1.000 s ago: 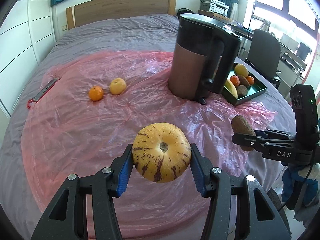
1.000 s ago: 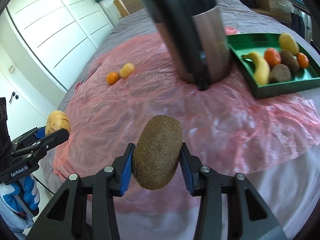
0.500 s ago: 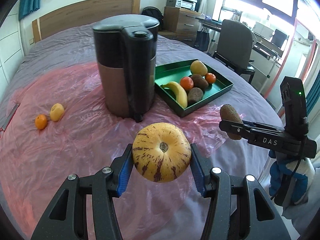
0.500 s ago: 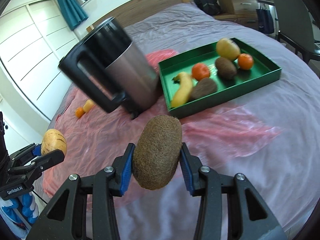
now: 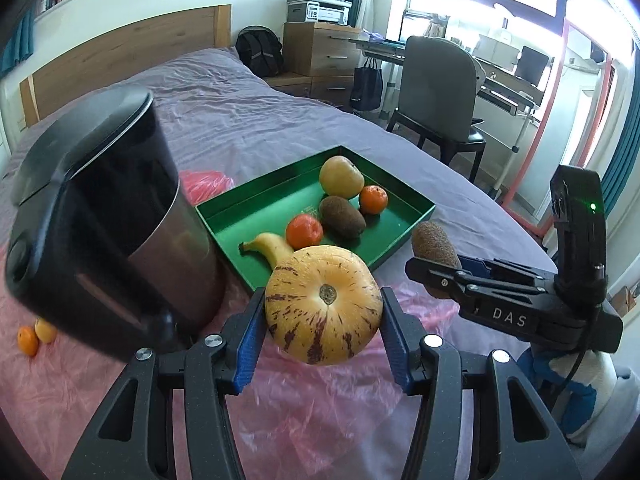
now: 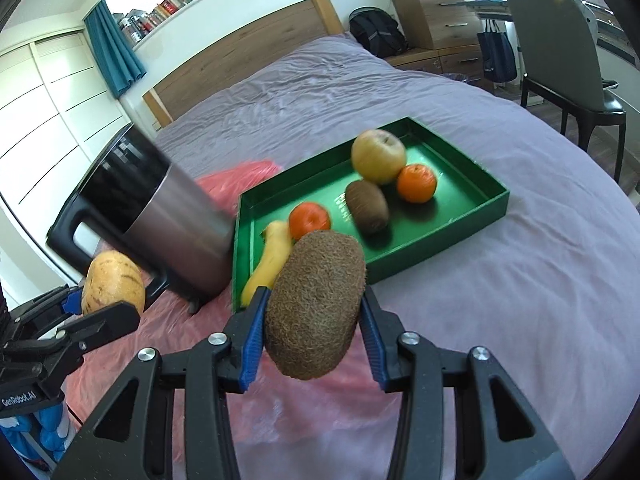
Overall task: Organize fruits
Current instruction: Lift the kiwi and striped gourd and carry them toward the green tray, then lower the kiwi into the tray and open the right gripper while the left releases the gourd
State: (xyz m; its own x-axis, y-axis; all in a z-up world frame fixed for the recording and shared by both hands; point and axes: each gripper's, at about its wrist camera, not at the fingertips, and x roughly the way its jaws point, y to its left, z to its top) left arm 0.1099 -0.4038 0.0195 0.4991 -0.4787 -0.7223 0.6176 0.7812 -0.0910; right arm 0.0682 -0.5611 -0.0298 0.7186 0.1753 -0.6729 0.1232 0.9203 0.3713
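Across the purple bed, I've swung both tongs from the pink sheet toward the green rectangular tray [image 5: 416, 216], left tongs [image 5: 323, 334] pinching the yellow purple-streaked melon [image 5: 323, 314], right tongs [image 6: 312, 330] the fuzzy brown kiwi [image 6: 316, 304], both near drop-off.

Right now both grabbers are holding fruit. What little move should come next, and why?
Probably carry the kiwi in the right gripper forward over the bare right part of the green tray. It is held short of the tray, and the left gripper clamps the striped melon beside the kettle, where the tray is fuller.
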